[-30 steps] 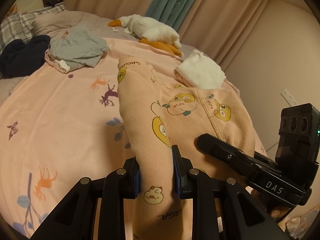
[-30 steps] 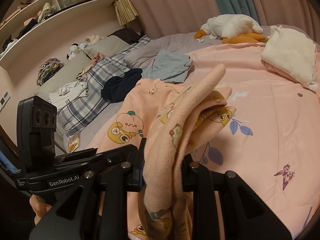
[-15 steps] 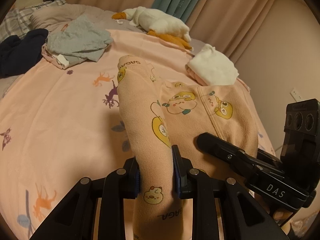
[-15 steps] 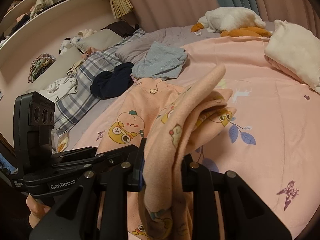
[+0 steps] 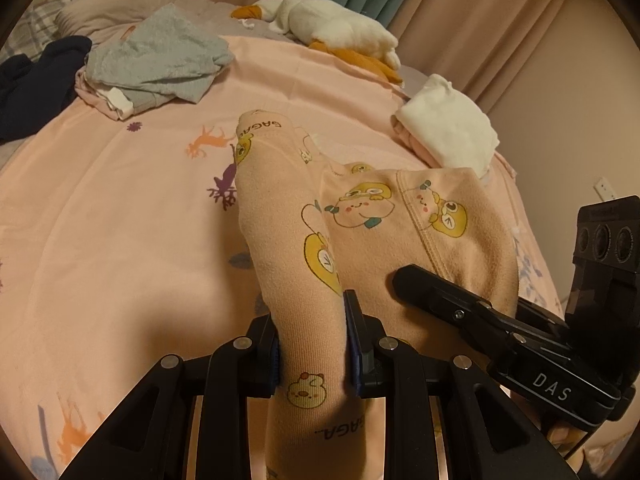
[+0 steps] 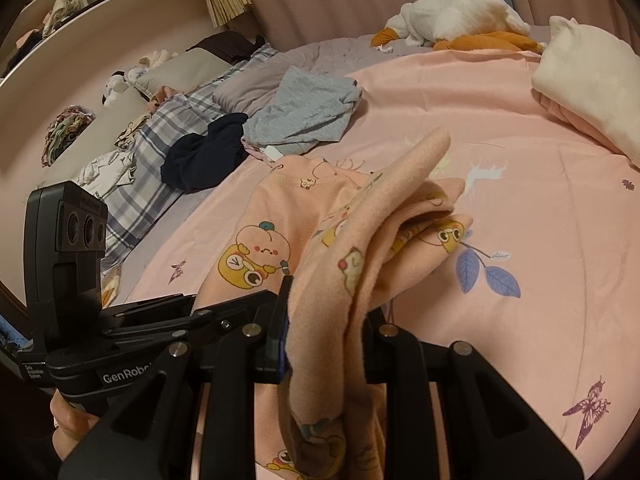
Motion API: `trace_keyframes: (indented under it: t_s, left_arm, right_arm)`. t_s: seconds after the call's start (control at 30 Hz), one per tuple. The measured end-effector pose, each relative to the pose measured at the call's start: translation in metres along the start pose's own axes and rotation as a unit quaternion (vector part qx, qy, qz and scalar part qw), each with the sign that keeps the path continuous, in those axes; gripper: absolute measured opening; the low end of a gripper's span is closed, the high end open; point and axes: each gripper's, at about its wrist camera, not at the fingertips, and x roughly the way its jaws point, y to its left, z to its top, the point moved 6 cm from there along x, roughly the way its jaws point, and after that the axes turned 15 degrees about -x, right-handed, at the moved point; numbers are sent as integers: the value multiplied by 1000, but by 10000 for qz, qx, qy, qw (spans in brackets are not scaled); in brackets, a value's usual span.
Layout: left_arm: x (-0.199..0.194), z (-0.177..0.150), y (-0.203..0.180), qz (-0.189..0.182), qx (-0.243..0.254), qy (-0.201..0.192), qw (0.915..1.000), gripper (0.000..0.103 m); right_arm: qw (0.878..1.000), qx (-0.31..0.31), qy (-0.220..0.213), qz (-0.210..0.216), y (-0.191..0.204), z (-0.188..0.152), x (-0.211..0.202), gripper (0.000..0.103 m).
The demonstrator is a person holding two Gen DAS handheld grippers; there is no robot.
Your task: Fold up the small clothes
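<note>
A small peach garment with yellow cartoon prints (image 5: 360, 220) hangs between both grippers above the pink bedspread (image 5: 120, 240). My left gripper (image 5: 314, 340) is shut on one edge of it, the cloth passing between the fingers. My right gripper (image 6: 326, 320) is shut on another bunched edge of the same garment (image 6: 280, 240). The right gripper also shows at the right of the left wrist view (image 5: 500, 328), and the left gripper at the left of the right wrist view (image 6: 140, 320). The two grippers are close side by side.
A grey garment (image 5: 160, 60) and a dark navy one (image 5: 32, 80) lie at the far left. A folded white-and-pink stack (image 5: 448, 128) sits at the far right. A white plush goose (image 5: 336, 28) lies by the curtains. Plaid pillows (image 6: 160, 152) and shelves are to the left.
Both grippers have moved forward and lower over the bed with the garment still held. The far clothes and the goose now sit closer in both views.
</note>
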Motion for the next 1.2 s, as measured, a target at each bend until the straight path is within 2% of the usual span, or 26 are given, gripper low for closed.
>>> trace_keyframes:
  t_s: [1.2]
  left_arm:
    - [54,-3,25,408,-152,470,9979,24]
  right_arm:
    - [9974,398,578,128,-30,-26,57,25]
